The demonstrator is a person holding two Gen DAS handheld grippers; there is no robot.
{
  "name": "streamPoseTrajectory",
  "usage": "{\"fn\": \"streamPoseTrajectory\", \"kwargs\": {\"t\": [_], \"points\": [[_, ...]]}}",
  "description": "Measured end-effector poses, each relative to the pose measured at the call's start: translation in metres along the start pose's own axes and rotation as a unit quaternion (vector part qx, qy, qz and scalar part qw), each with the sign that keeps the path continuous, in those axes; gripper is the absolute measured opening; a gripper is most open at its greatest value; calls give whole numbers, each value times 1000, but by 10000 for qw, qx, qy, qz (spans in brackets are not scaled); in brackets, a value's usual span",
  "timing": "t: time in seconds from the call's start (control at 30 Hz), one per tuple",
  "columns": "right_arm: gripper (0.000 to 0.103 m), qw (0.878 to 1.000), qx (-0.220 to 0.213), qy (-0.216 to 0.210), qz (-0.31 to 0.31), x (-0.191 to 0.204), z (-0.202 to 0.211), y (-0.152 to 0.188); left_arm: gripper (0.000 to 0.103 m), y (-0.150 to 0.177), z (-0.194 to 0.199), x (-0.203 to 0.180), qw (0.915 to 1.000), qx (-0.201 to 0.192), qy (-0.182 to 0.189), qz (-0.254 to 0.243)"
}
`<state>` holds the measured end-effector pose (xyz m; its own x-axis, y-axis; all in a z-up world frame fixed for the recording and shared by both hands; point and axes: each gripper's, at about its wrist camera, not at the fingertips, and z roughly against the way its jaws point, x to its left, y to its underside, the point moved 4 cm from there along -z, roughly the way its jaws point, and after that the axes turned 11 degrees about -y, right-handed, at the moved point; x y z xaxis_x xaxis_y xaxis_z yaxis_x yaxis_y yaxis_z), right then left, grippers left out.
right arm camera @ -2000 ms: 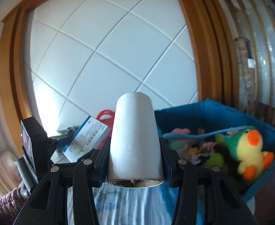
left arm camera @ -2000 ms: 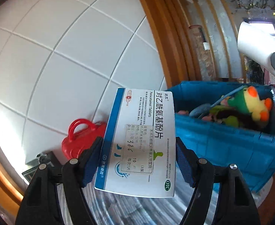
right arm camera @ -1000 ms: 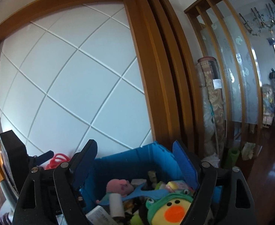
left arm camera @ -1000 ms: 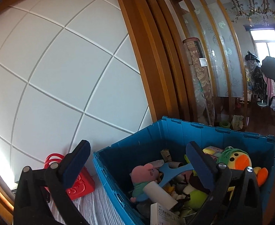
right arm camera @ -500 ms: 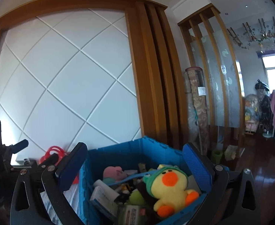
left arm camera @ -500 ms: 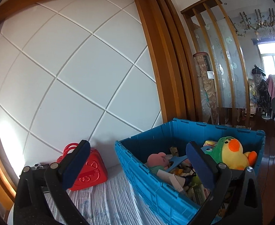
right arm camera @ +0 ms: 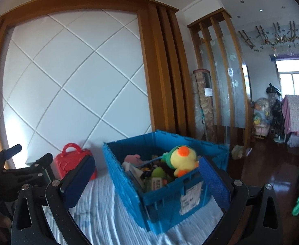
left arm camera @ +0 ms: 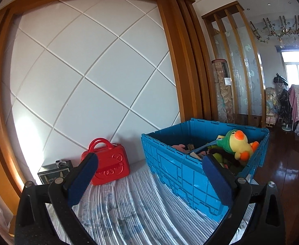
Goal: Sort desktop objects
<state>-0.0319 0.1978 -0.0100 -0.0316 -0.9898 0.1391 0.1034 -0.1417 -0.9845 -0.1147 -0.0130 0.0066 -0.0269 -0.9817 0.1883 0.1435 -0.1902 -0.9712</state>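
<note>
left hand-held gripper [left arm camera: 149, 178]: jaws spread wide, blue pads apart, nothing between them. it hangs over the striped cloth surface [left arm camera: 129, 208], near side of the blue crate [left arm camera: 182, 175].

right hand-held gripper [right arm camera: 147, 180]: jaws likewise wide apart and empty, held above the near corner of the blue crate [right arm camera: 129, 185]. the left hand-held gripper [right arm camera: 16, 171] shows at the left edge of the right wrist view.

blue crate sits on the surface, right of centre, open top. contents piled inside: a yellow duck plush [left arm camera: 239, 143] with green hood and orange beak on top toward the right side; in the right wrist view the duck plush [right arm camera: 183, 159] lies toward the crate's near right side, a pink plush [right arm camera: 132, 159] at its far left, a small printed box [right arm camera: 157, 183] upright near the front wall. other items in the pile too jumbled to identify. a white label [right arm camera: 190, 198] is on the crate's near outer wall.

left of the crate, against the white panelled wall [left arm camera: 88, 81]: a red toy case [left arm camera: 108, 165] with handle, standing upright, apart from the crate. a dark box [left arm camera: 54, 171] sits just left of the case.
</note>
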Motion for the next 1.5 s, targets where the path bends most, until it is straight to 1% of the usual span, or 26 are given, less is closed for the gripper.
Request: {"fn": "streamPoseTrajectory", "kwargs": {"t": [0.17,0.3,0.47,0.53,0.63,0.7,0.77,0.87,1.0,1.07,1.17,1.27,1.5], "points": [[103,9997,-114,55,217,8,32,-4,103,2,31,5,9999,-40,-78,85],[103,9996,-45,12,292,2,45,-2,103,8,48,-2,9997,23,-218,129],[103,9992,158,-6,375,-19,63,14,103,21,66,-11,9988,110,-314,370],[103,9991,167,-15,380,-27,70,23,103,25,70,-15,9984,177,-396,370],[103,9988,319,-130,345,-34,73,33,103,31,80,-19,9979,232,-452,408],[103,9982,392,-169,418,-34,75,35,103,31,81,-21,9978,287,-415,418],[103,9982,331,-200,455,-36,78,32,103,32,83,-24,9980,299,-402,394],[103,9989,251,-266,298,-39,80,29,103,32,84,-25,9979,360,-408,361],[103,9987,279,-282,308,-38,80,31,103,30,88,-22,9982,272,-306,429],[103,9988,260,-301,271,-37,82,29,103,28,91,-23,9984,207,-365,390],[103,9989,187,-276,334,-33,86,26,103,25,95,-21,9981,164,-355,471],[103,9989,117,-271,371,-30,89,23,103,26,97,-23,9983,179,-346,436],[103,9990,158,-282,295,-29,88,24,103,32,99,-32,9991,222,-257,269]]}}
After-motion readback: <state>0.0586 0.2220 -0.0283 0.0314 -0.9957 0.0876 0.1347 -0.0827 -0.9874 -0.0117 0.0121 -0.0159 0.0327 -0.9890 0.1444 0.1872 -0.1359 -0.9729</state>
